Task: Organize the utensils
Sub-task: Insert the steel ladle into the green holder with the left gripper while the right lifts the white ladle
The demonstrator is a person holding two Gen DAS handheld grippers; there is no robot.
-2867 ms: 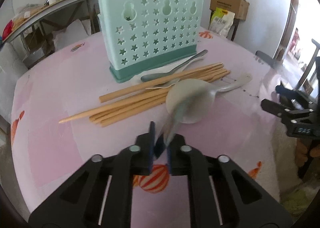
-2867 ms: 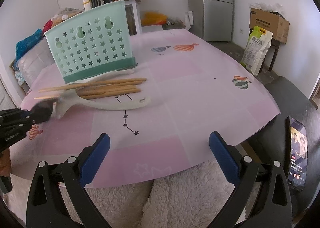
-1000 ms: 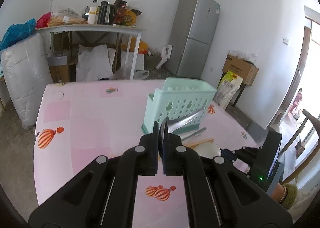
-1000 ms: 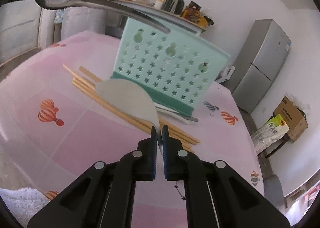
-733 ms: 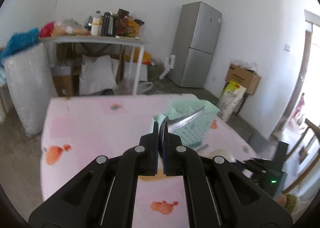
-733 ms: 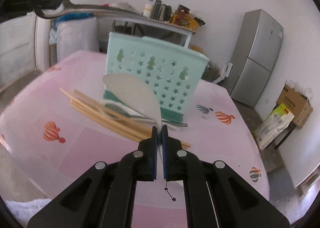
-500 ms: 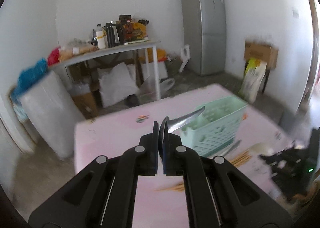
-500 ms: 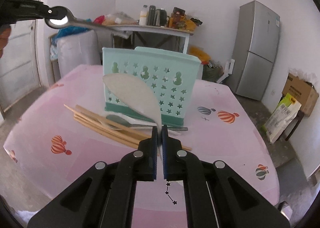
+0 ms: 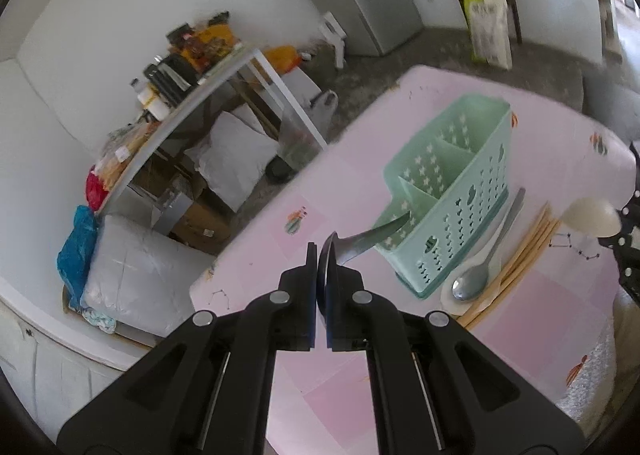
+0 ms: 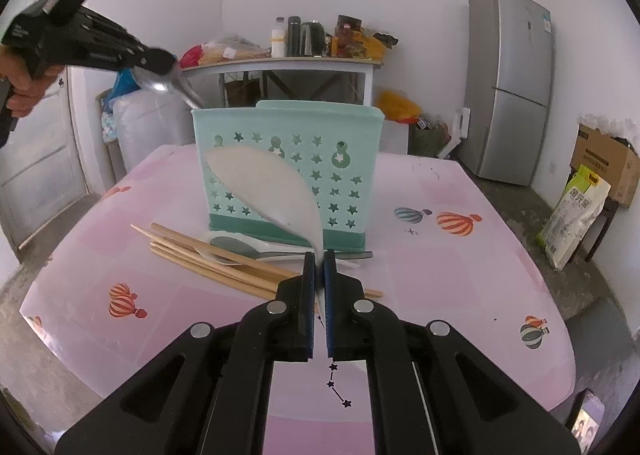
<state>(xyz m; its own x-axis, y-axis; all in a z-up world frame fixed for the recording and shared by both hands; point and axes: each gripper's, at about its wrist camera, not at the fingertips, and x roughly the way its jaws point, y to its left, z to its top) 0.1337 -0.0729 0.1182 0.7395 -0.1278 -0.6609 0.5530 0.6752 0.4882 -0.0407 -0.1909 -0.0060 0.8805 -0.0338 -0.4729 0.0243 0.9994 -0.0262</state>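
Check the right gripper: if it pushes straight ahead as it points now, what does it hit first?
Likely the mint utensil caddy. The right gripper is shut on the white rice paddle, whose blade points at the caddy's star-punched front wall, so the paddle would probably touch before the fingers. The gap is hard to judge.

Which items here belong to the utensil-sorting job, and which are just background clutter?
Job: metal spoon in left gripper; white rice paddle in right gripper; mint caddy; second spoon; chopsticks.

Background: fridge, cardboard box, cluttered side table.
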